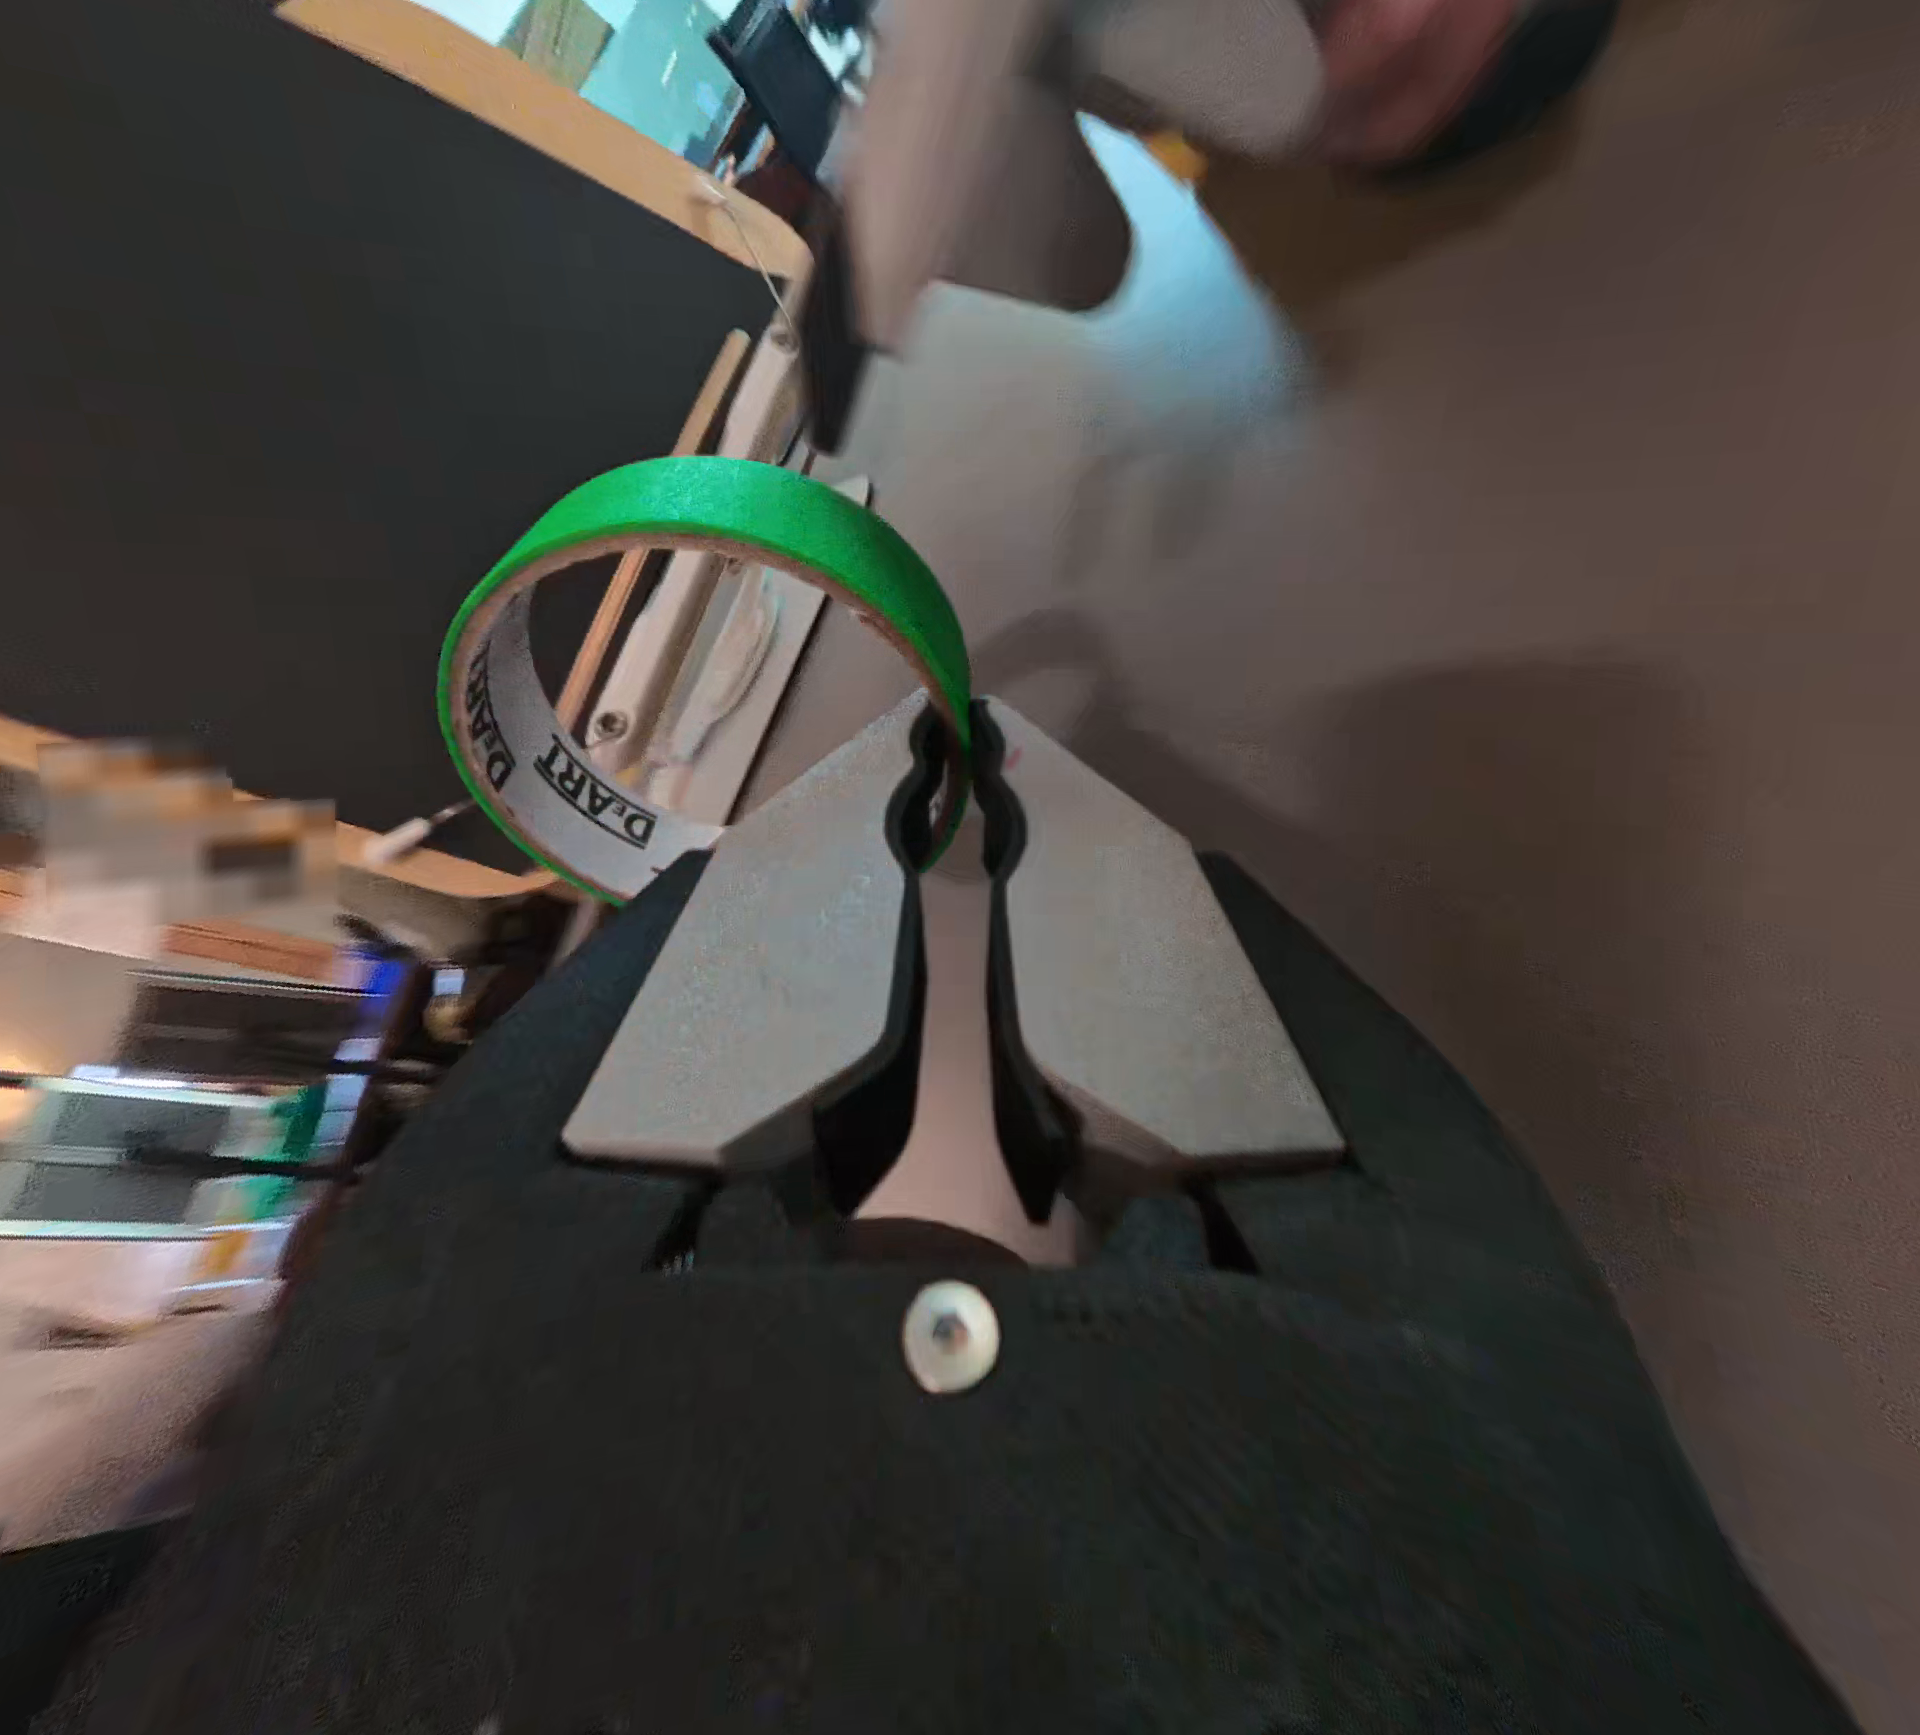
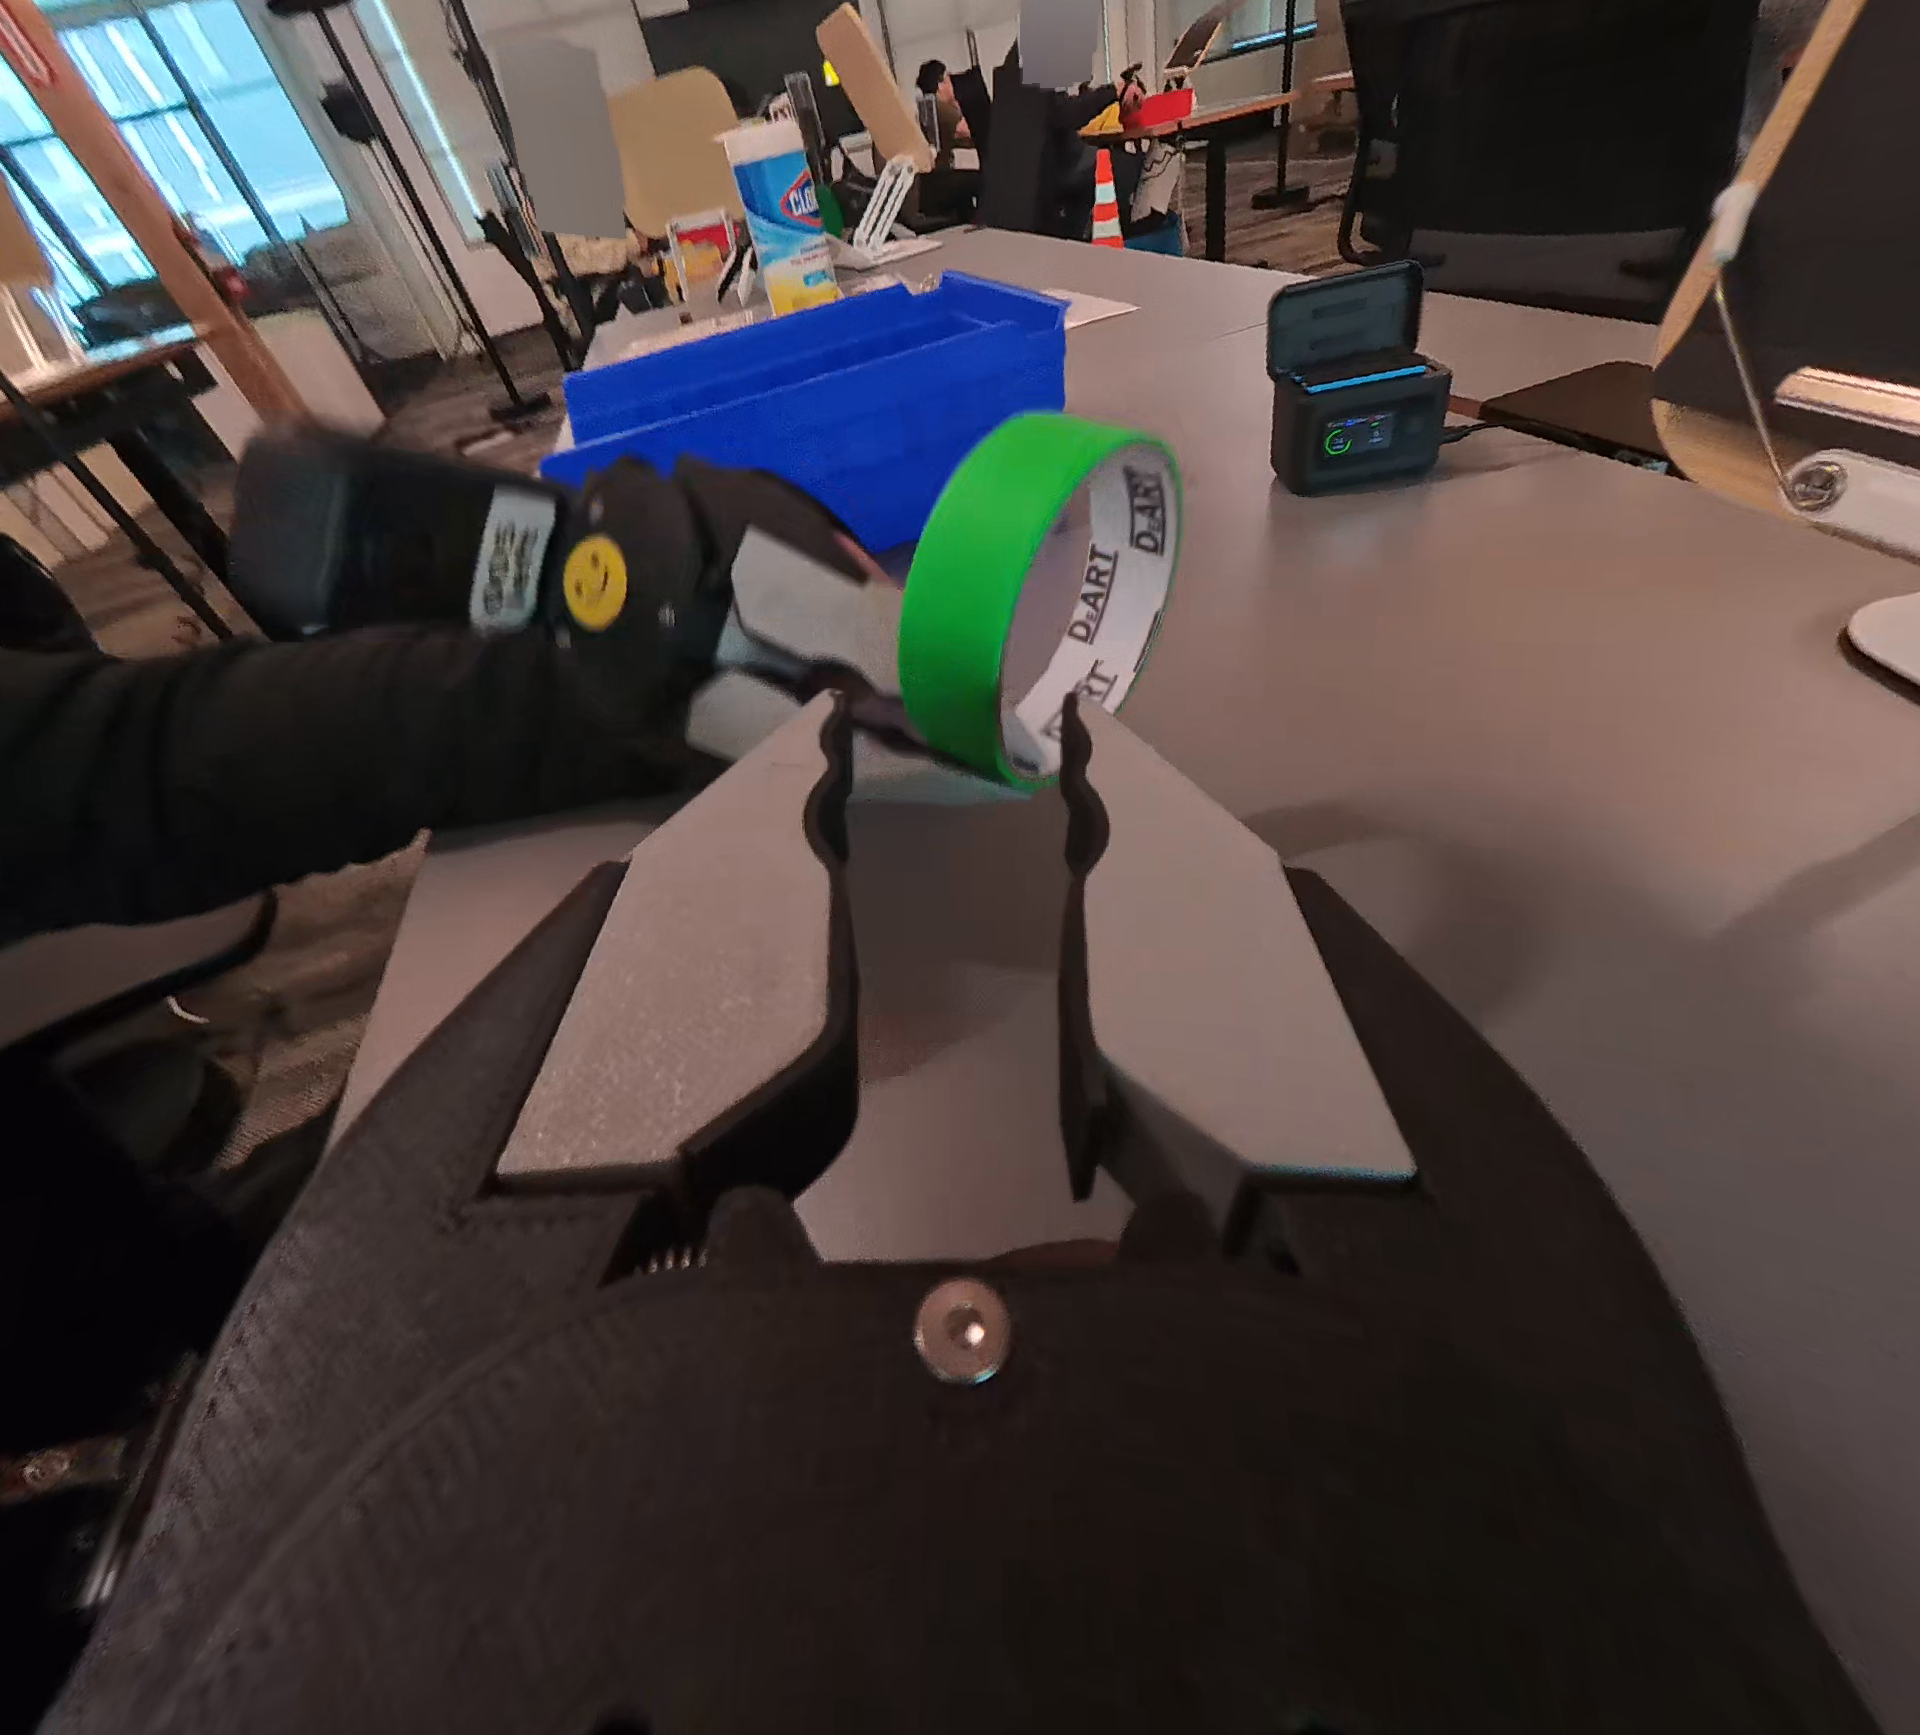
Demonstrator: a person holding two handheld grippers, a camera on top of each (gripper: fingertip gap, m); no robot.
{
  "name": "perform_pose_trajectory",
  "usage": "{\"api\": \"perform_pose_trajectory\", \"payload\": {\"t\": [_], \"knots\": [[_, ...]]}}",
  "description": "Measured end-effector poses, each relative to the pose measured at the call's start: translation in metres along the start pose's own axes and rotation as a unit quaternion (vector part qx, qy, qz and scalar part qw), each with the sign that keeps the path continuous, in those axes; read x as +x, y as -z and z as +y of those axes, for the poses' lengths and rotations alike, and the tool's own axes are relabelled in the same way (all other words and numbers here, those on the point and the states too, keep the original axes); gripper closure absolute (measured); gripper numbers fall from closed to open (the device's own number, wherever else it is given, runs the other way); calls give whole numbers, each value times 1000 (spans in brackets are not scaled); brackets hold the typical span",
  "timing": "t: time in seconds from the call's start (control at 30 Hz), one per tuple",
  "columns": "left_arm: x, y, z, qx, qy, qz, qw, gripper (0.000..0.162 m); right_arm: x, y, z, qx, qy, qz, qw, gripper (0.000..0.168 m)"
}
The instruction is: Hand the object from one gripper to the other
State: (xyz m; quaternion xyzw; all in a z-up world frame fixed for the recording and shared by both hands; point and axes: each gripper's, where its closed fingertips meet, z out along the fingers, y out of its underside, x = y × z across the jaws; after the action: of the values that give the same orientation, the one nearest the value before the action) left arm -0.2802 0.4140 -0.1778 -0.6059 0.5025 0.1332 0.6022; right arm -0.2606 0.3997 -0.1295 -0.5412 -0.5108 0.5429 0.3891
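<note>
The right gripper (image 2: 956, 750) is standing with its jaws parted to a moderate gap, holding nothing, its tips sitting just under and to either side of the lower rim of the green tape roll (image 2: 1023, 594). From this view the roll's lowest edge is dipping toward the gap, close by the right fingertip, but I cannot tell whether it is touching either one.

The left gripper (image 1: 961, 786) is keeping its jaws nearly closed on the roll (image 1: 717, 542), pinching one wall of the ring between the fingertips, one finger inside the hoop and one outside. The roll is hanging in the air above the grey desk (image 2: 1455, 750), held out sideways with its open core facing partly toward the right wrist camera.

I judge the roll to be light and fairly stiff, a thin cardboard core under a few layers of tape, so a hard squeeze across the whole ring could be flattening it. The safer hold looks like the same wall pinch, taken on the free lower rim, apart from the left jaws.

Farther off, a blue bin (image 2: 831, 397) is sitting on the desk.
</note>
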Motion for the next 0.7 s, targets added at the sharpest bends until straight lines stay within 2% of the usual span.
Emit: {"api": "perform_pose_trajectory", "payload": {"t": [0.07,0.17,0.3,0.37,0.43,0.5,0.7], "knots": [[12,-3,-2,-5,-50,7,999,160,0,1,-3,11,-15,-8,1000,130],[19,0,-19,39,-32,26,998,160,0,2,-4,17,-35,-18,999,126],[26,0,-13,28,-66,41,997,160,-7,0,-5,24,-70,-55,996,126],[31,-1,-14,32,-73,49,996,160,-15,-1,-5,23,-79,-81,993,137],[31,-1,-17,36,-75,46,995,160,-18,-2,-5,24,-80,-88,993,142],[29,0,-18,37,-77,41,996,159,-19,-1,-5,21,-75,-88,993,155],[23,-1,-15,30,-76,19,997,158,-24,-1,-4,11,-58,-97,993,160]]}}
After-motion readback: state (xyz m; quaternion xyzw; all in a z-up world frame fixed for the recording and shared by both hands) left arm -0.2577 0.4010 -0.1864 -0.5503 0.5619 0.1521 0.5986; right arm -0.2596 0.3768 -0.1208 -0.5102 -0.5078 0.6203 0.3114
